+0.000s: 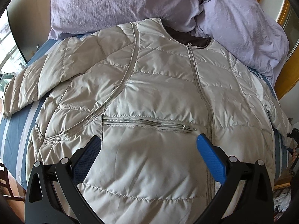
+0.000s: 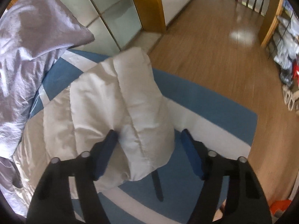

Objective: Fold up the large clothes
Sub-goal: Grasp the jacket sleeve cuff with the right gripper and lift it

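We see a pale grey quilted puffer jacket (image 1: 149,93) spread front-up across a bed, lying on a blue-and-white striped sheet (image 1: 16,127). Its main zipper (image 1: 198,78) is closed and runs from the dark-lined collar toward the near edge of the bed; a zipped chest pocket (image 1: 147,124) lies across the front. One sleeve stretches toward the bed's left edge. At the head of the bed a lilac pillow (image 1: 112,5) and a crumpled lilac duvet (image 1: 243,31) lie bunched, with the jacket's collar just touching them.

Our left gripper (image 1: 149,145) hovers over the lower front of the jacket with its blue-padded fingers (image 1: 211,158) spread wide. Nothing is between them but the flat fabric below, and they grip nothing.

In the right wrist view, our right gripper (image 2: 149,143) stands about half open astride the end of the jacket's other sleeve (image 2: 130,102), which lies along the sheet near the bed's side edge, beside the wooden floor (image 2: 214,56). The left pad looks to rest against the puffy fabric; the right pad stands clear of it with sheet visible between, so the sleeve is straddled but not pinched. The view is slightly blurred.
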Tool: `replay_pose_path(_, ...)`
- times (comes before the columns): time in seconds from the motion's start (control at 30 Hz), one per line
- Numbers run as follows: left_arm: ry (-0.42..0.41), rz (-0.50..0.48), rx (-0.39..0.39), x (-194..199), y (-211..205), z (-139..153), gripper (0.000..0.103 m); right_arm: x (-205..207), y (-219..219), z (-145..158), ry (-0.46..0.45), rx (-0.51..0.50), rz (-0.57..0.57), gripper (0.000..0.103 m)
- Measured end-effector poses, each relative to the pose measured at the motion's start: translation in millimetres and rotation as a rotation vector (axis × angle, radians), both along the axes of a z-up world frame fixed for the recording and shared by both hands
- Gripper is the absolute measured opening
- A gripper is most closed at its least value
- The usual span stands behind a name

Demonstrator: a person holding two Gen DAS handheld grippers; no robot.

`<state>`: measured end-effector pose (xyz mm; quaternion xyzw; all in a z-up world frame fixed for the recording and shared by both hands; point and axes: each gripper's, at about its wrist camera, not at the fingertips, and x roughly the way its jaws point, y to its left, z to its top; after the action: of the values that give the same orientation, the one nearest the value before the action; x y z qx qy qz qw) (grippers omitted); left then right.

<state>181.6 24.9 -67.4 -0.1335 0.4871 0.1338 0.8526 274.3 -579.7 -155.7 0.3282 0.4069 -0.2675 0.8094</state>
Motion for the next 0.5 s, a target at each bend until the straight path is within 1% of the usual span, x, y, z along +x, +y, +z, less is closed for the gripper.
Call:
replay_pose_path(0.03,0.003,0.001,-0.001,0,1,-1,0.102,0,3,1,0.001,-0.018,0.013,0.054)
replay_pose_path(0.1,0.009,0.004,-0.005,1,2,-2,0.102,8,11,1,-0.014,-0.019,0.049,0.031)
replay_pose_path(0.17,0.01,0.007,-0.006,0,3,-2,0.102,12,18,4,-0.022,-0.022,0.063,0.024)
replay_pose_path(0.2,0.009,0.008,-0.006,0,4,-2,0.102,13,21,8,-0.022,-0.034,0.065,0.021)
replay_pose_path(0.33,0.003,0.022,-0.01,-4,10,-1,0.102,22,41,31,-0.041,-0.122,0.091,0.019)
replay_pose_path(0.43,-0.001,0.032,-0.012,-7,14,0,0.102,34,68,63,-0.097,-0.207,0.146,0.019)
replay_pose_path(0.5,-0.007,0.037,-0.015,-9,17,1,0.102,45,88,82,-0.147,-0.226,0.202,0.019)
